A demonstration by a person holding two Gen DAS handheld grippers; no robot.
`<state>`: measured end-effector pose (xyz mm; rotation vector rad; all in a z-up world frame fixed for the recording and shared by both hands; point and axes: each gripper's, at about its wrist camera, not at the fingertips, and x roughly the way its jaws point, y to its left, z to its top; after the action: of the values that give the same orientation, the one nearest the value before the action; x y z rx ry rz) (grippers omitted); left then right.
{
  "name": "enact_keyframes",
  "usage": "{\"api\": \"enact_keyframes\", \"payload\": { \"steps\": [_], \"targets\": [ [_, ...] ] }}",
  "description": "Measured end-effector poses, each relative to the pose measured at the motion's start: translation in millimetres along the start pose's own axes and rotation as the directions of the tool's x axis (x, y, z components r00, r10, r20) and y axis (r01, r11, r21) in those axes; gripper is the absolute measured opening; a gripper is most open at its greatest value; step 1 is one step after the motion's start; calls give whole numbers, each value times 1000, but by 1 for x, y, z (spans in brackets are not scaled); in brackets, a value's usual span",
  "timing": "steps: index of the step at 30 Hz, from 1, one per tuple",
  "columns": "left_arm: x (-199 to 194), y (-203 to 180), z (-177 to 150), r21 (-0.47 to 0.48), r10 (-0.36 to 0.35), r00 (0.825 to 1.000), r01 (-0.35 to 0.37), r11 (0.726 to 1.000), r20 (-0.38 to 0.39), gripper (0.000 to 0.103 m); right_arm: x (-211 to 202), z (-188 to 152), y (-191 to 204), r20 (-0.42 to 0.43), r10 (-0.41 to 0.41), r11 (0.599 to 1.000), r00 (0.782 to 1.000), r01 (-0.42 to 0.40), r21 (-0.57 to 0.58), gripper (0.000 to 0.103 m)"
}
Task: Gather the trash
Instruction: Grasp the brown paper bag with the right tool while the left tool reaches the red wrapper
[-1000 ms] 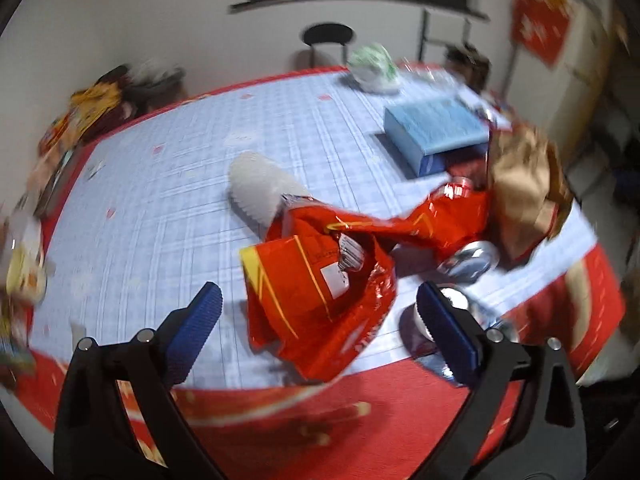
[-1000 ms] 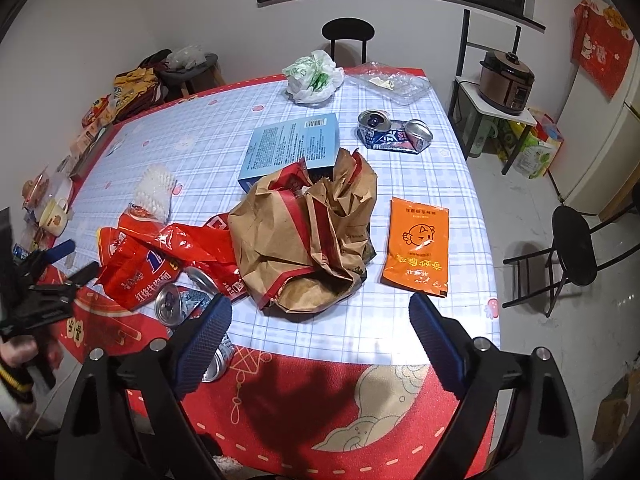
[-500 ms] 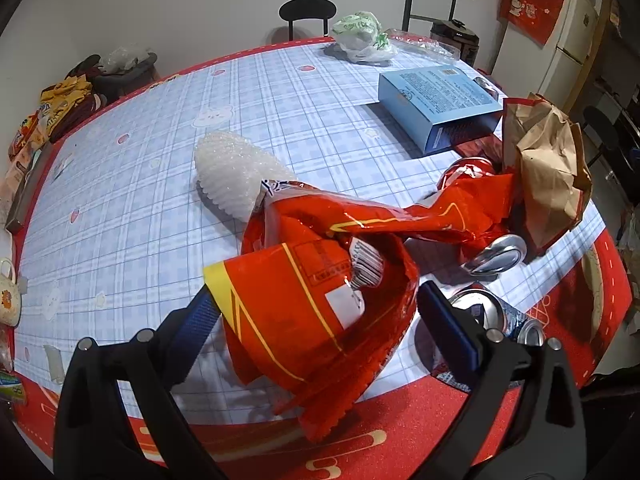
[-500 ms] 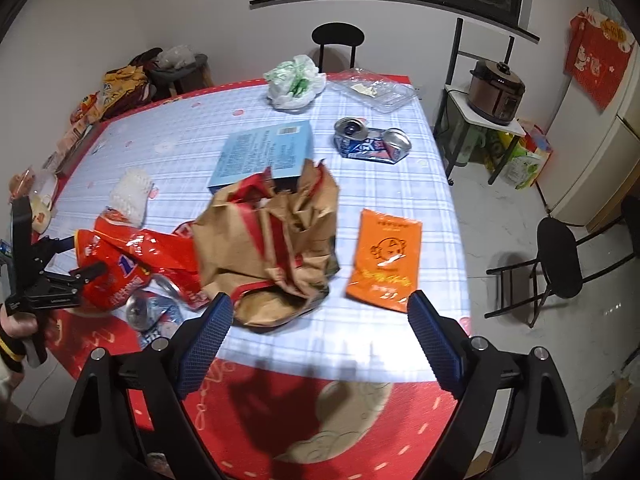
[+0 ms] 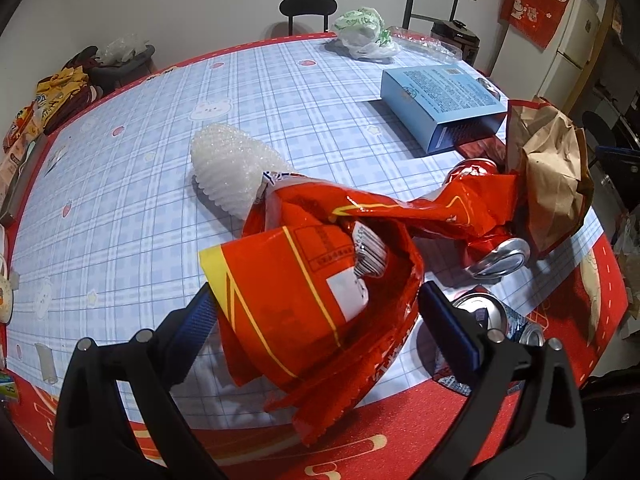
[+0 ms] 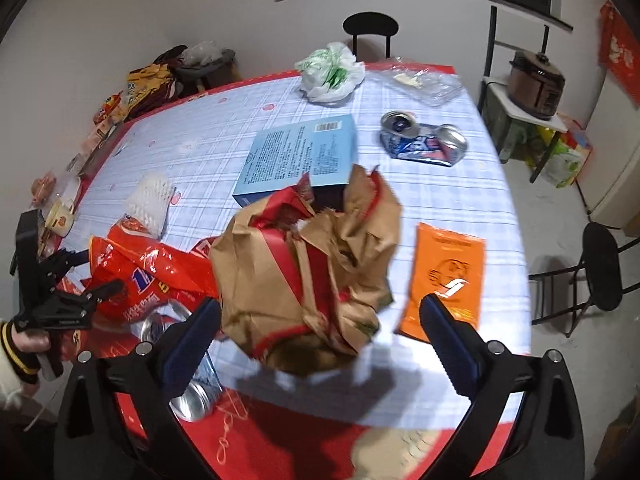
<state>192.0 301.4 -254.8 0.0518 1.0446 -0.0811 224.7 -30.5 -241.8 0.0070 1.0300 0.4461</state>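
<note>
- The left hand-held gripper (image 5: 316, 328) is spread wide at the near edge of the table (image 5: 168, 168), its blue-padded fingers (image 5: 448, 328) flanking a crumpled red snack bag (image 5: 304, 296) without clamping it; whether the pads touch the foil cannot be told.
- From the right wrist view, a hand in a cuffed sleeve (image 6: 28, 344) grips the left tool's handle at the table's left edge, level with the red bag.
- The right hand-held gripper (image 6: 320, 332) is likewise released, jaws wide, poised above and just in front of a crumpled brown paper bag (image 6: 312, 264) with red trim.
- The red snack bag's long tail reaches the brown paper bag; crushed drink cans (image 5: 500, 256) lie just beside it, near the table's edge.
- A white foam fruit net (image 5: 232, 172) touches the far end of the red bag.
- Behind the brown bag sits a blue carton (image 6: 300, 156); to its right lie an orange sachet (image 6: 444, 276) and, farther back, a flattened blue can (image 6: 424, 142).
- A white-and-green plastic bag (image 6: 330, 72) and a clear plastic tray (image 6: 424, 84) rest at the table's far end.
- The table wears a blue plaid cloth with a red border; a black stool (image 6: 370, 30), a rice cooker (image 6: 538, 84) on a side stand and a refrigerator (image 5: 572, 40) line the white-walled room.
</note>
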Motion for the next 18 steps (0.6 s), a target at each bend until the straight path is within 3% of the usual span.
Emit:
{"api": "enact_keyframes", "payload": {
  "steps": [7, 18],
  "targets": [
    [0, 1, 0, -4, -4, 1000, 4, 1000, 0, 97, 31, 9, -15, -22, 57, 985, 998, -53, 164, 97],
    [10, 0, -7, -9, -20, 999, 20, 1000, -29, 97, 49, 11, -6, -29, 50, 981, 998, -43, 187, 97]
  ]
}}
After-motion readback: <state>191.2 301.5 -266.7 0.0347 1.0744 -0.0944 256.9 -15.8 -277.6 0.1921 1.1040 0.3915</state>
